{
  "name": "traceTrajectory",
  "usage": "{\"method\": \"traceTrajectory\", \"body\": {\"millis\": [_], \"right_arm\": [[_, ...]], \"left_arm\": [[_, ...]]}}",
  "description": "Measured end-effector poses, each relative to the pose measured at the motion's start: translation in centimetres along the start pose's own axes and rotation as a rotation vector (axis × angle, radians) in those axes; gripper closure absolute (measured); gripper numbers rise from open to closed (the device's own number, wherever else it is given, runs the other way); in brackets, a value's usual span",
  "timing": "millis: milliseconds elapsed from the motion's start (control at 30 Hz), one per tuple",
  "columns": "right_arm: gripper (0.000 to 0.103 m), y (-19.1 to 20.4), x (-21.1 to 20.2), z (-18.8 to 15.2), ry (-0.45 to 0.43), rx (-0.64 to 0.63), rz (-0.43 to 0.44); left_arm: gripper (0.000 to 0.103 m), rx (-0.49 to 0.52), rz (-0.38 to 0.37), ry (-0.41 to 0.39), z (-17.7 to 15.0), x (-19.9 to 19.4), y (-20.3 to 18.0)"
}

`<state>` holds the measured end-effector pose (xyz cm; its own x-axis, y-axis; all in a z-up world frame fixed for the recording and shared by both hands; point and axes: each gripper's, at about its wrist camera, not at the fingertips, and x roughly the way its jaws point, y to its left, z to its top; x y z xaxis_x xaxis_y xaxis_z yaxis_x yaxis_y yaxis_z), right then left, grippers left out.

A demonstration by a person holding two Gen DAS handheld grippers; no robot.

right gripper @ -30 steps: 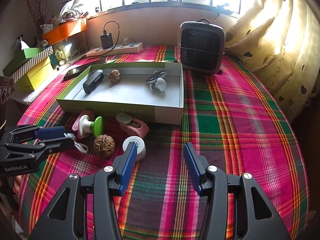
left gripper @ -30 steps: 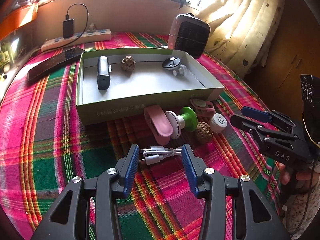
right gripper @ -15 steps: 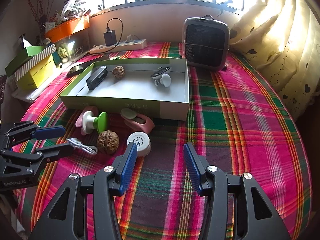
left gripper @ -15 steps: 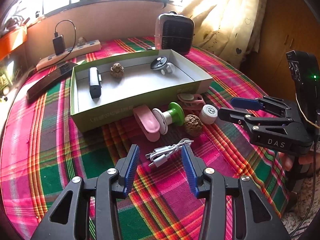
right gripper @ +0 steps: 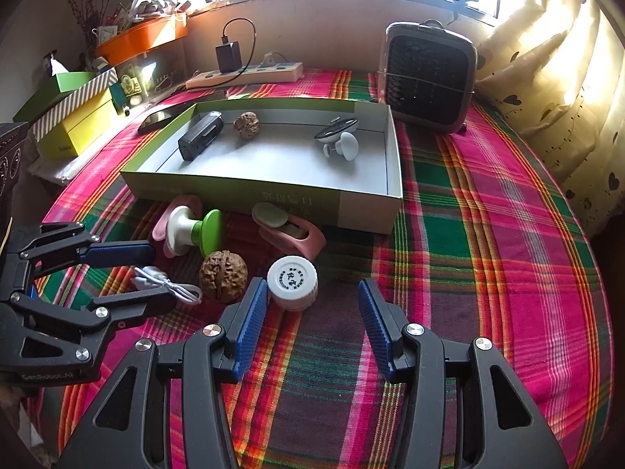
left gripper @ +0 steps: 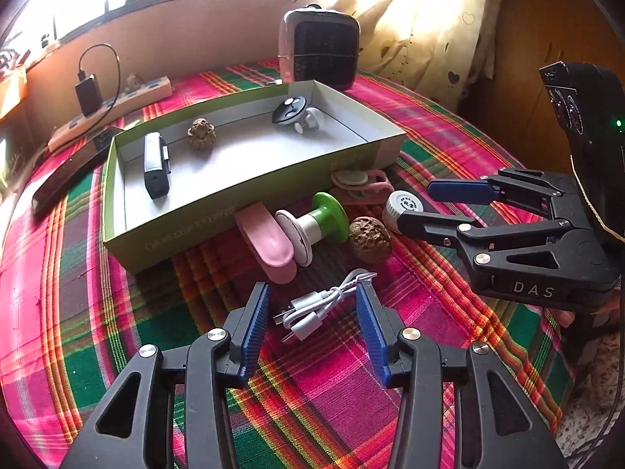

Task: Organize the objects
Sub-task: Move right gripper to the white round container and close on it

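The left gripper [left gripper: 312, 324] is being brought lower around the coiled white cable [left gripper: 316, 308], jaws spread and not touching it. The right gripper [right gripper: 310, 322] is being held open beside the white cap [right gripper: 292, 281]. The cable's far end is being hidden in the right wrist view, near the green box's [left gripper: 250, 211] front edge.

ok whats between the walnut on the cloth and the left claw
The coiled white cable lies on the plaid cloth, between the walnut and the open left claw, its near end between the blue pads. The left wrist view shows it best.
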<state>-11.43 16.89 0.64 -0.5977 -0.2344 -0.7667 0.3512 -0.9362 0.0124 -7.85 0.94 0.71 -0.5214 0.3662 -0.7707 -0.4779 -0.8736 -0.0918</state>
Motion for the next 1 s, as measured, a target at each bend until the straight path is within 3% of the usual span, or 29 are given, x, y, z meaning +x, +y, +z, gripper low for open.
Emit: {"method": "traceTrajectory", "body": {"millis": [800,1000], "right_arm": [[0.054,-0.4,1.0,0.4,0.024,-0.012,-0.015],[0.067,-0.4,1.0,0.4,0.021,-0.014,-0.017]], "left_arm": [[0.060,0.074,0.048,0.014,0.1,0.5,-1.7],[0.065,0.072,0.040,0.021,-0.2,0.1,-2.0]]}}
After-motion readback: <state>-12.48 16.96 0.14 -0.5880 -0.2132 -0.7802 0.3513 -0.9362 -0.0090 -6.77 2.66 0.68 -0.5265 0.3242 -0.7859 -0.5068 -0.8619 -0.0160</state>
